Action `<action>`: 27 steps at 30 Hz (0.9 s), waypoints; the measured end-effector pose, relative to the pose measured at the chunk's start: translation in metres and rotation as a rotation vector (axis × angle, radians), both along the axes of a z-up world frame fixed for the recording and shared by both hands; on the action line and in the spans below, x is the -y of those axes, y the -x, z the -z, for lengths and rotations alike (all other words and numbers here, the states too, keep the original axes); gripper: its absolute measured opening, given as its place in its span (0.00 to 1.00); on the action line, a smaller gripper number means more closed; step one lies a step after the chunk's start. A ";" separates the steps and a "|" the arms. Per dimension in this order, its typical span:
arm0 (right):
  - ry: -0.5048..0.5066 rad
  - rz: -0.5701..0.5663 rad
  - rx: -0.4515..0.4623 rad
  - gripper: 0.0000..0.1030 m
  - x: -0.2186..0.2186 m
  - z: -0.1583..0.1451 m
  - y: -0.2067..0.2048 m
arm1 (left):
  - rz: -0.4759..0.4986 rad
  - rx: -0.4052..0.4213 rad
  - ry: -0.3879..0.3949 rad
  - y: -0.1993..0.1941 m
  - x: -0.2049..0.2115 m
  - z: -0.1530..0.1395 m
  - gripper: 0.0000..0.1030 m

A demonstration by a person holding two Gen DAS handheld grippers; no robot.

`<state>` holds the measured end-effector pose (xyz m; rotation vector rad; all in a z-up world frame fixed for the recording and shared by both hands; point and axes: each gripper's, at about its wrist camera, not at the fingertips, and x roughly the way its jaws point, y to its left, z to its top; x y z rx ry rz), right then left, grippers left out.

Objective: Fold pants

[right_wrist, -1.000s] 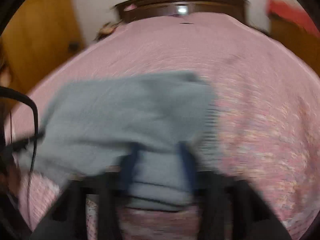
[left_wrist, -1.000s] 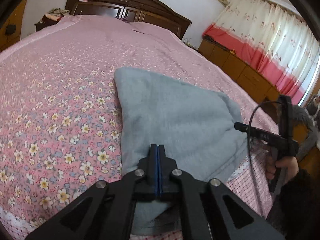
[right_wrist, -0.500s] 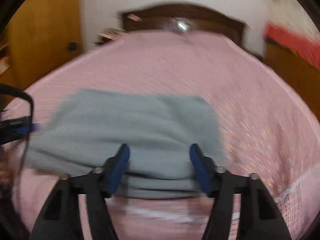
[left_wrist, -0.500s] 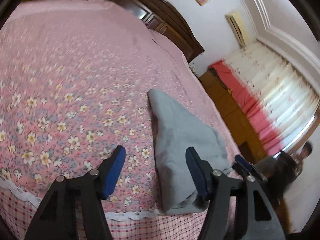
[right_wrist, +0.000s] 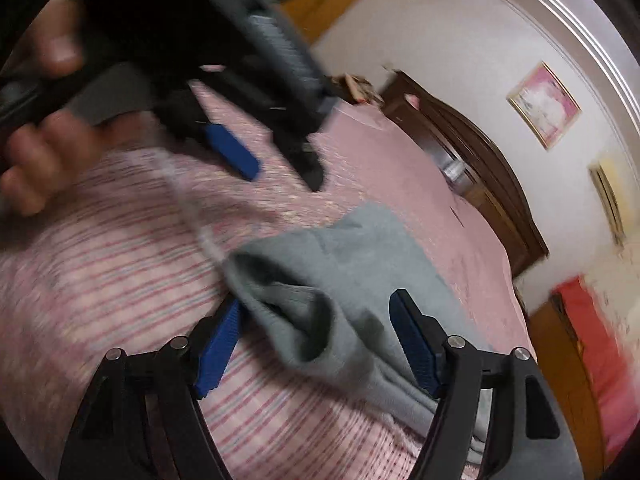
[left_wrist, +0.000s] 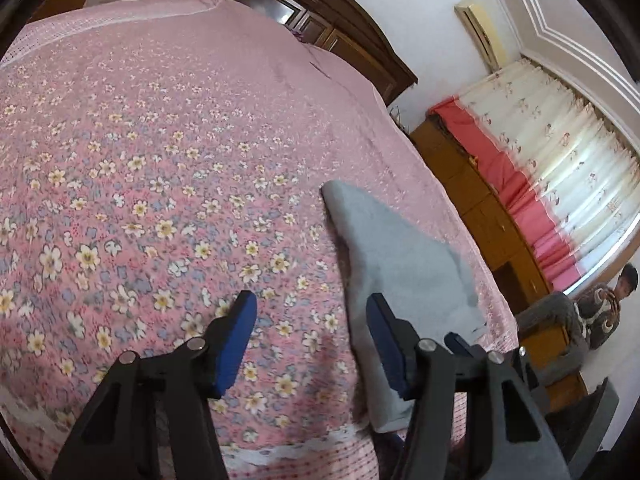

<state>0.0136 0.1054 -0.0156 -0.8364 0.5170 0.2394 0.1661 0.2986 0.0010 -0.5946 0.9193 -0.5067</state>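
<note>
The left gripper [left_wrist: 308, 344] hangs over the flowered bedspread [left_wrist: 160, 160], fingers spread and narrowing on nothing; the folded grey pants [left_wrist: 400, 264] lie just right of them. The right gripper [right_wrist: 316, 344] spreads wider, fingers straddling the pants' near edge without pressing. A headboard [left_wrist: 340, 28] stands beyond.

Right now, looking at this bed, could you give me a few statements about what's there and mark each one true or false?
1. The grey pants lie folded on the flowered bedspread. True.
2. The left gripper clamps the pants. False: nothing is between its jaws.
3. The curtains are plain blue. False: cream with a red band.
4. The right gripper has let go of the pants. True: its jaws are opening, pads off the cloth.
</note>
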 end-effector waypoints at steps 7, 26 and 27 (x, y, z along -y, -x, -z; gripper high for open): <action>0.124 -0.096 0.044 0.49 -0.026 0.014 0.011 | -0.001 0.006 -0.032 0.009 0.004 0.001 0.55; 0.105 -0.109 0.030 0.15 -0.023 0.018 0.037 | -0.021 0.000 -0.054 0.012 0.063 -0.020 0.55; 0.099 -0.108 0.030 0.15 -0.023 0.017 0.037 | -0.022 0.000 -0.053 0.010 0.064 -0.019 0.55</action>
